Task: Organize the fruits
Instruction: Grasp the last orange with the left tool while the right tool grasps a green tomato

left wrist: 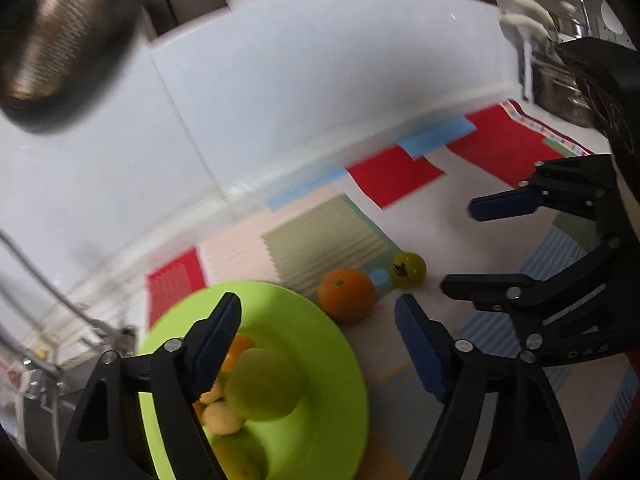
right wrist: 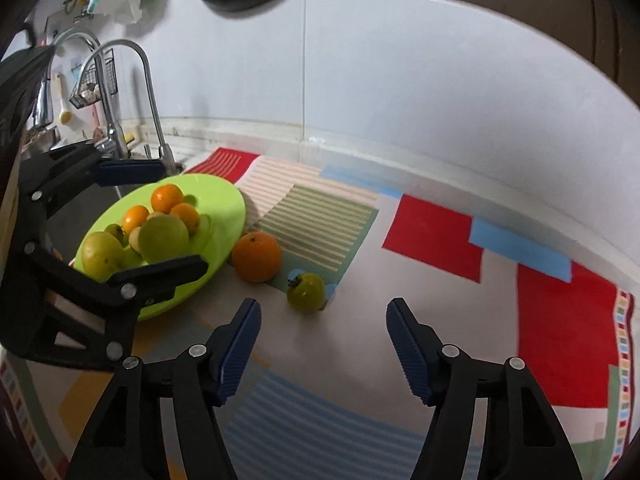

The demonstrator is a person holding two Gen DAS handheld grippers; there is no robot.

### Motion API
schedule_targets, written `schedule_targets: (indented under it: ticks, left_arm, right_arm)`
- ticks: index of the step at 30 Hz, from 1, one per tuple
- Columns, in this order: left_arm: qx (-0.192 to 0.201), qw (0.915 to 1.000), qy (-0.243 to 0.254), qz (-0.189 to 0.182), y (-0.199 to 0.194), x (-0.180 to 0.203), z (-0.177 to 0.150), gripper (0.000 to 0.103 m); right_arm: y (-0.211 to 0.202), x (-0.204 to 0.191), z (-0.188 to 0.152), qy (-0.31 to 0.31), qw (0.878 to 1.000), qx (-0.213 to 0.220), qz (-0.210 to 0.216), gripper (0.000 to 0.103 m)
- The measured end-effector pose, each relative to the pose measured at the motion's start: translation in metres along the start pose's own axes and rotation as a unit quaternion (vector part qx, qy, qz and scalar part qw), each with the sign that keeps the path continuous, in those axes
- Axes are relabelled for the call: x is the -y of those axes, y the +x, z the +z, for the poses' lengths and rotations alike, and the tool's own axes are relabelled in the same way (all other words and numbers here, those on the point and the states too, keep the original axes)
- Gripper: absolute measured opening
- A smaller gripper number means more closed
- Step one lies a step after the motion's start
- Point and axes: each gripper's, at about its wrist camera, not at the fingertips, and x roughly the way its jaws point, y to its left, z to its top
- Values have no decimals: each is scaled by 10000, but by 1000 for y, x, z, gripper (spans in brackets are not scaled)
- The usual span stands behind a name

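Fruit sorting: both claws released, nothing held.
Left wrist: left claw (left wrist: 318, 326) gapes above green plate (left wrist: 332, 360) of fruit; orange (left wrist: 346, 294) just beside plate on worktop.
Right wrist: right claw (right wrist: 323, 328) gapes empty near yellow-green tomato (right wrist: 307, 292), beside the orange.

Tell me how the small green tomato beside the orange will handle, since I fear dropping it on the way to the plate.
The green tomato is round and sits free on the flat cloth, so a nudge would likely roll it. Its skin looks glossy, so probably slippery between the pads. It looks small next to the orange, so likely light, and hard squeezing might bruise it.
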Motion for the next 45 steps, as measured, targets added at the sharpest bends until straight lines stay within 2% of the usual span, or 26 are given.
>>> schedule_targets:
  ticks: [3,10,17,21,32,36,45]
  left_arm:
    - [-275,9991,7,-328,15,-4,6,70]
    - [-493,9966,200,-636,37,-6,18,62]
    - [-744,9927,371,-875,57,-4,22,50]
    - [-813,9905,331,-1058,62,-2,23,41]
    - [-755,9938,366,-730,64,9,20,40]
    - [-696,9938,56,-866,56,7,20,40]
    - [-206,9971,-501,-540,5,10,12,40]
  right_arm:
    - [15,3,1,72,9997,-148,199,60]
    - [36,8,3,228,9981,-295,496,50]
    - [46,10,5,360,9967,-351,635,40]
    - [49,12,6,505,9951,-398,751,29]
    - [31,26,-3,970,9938,-337,417,29]
    - [21,26,-5,1117,9929,-253,329,29]
    - [-12,18,-5,1241,9918,9,314,29]
